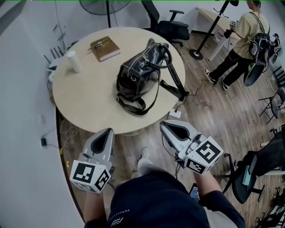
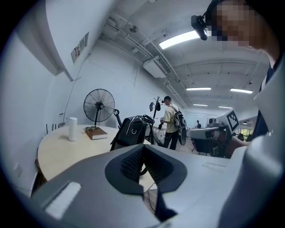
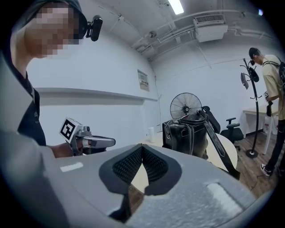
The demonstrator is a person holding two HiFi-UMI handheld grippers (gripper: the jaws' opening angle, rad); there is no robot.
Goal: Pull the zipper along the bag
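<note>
A black leather bag [image 1: 140, 73] stands on the round beige table [image 1: 84, 98], right of its middle, handles up; its strap [image 1: 174, 84] hangs over the table's right edge. I cannot make out the zipper. My left gripper [image 1: 108, 130] and right gripper [image 1: 165, 123] are both off the table's near edge, pointing toward it, well short of the bag. Both are shut with nothing between the pads. In the left gripper view the bag [image 2: 132, 130] stands beyond the shut left gripper [image 2: 143, 147]. In the right gripper view the bag [image 3: 185, 133] stands beyond the shut right gripper [image 3: 142, 147].
A brown book [image 1: 104, 48] and a white cylinder [image 1: 74, 61] sit on the table's far left. A floor fan [image 1: 104, 5] and an office chair [image 1: 171, 26] stand behind it. A person with a backpack [image 1: 242, 40] stands at the far right by a black stand [image 1: 209, 35].
</note>
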